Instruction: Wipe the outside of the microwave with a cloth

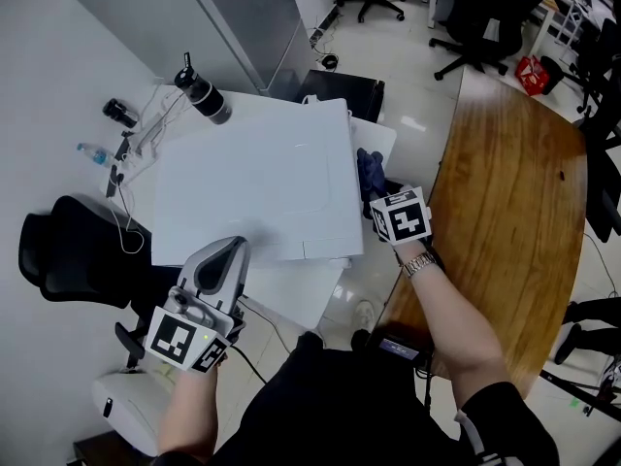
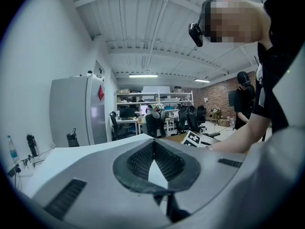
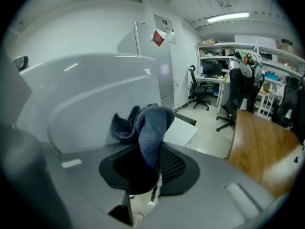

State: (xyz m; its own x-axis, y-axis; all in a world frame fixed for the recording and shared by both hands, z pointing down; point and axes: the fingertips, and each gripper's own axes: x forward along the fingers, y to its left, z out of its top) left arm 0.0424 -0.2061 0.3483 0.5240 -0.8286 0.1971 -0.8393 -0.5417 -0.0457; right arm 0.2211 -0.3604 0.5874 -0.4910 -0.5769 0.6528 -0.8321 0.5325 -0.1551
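The white microwave (image 1: 252, 192) fills the middle of the head view, seen from above. A dark blue cloth (image 1: 370, 173) hangs against its right side, and my right gripper (image 1: 380, 194) is shut on it, mostly hidden under its marker cube. In the right gripper view the cloth (image 3: 150, 125) bunches up out of the jaws of the right gripper (image 3: 151, 147), close to the microwave's white wall (image 3: 90, 94). My left gripper (image 1: 233, 246) rests at the microwave's near left corner, shut with nothing in it; the left gripper's (image 2: 153, 144) tips meet.
A black bottle (image 1: 202, 98) and a small clear bottle (image 1: 92, 151) stand on the white table (image 1: 291, 294) behind and left of the microwave. A black chair (image 1: 68, 250) is at the left, a wooden table (image 1: 514, 192) at the right, a grey cabinet (image 1: 213, 17) behind.
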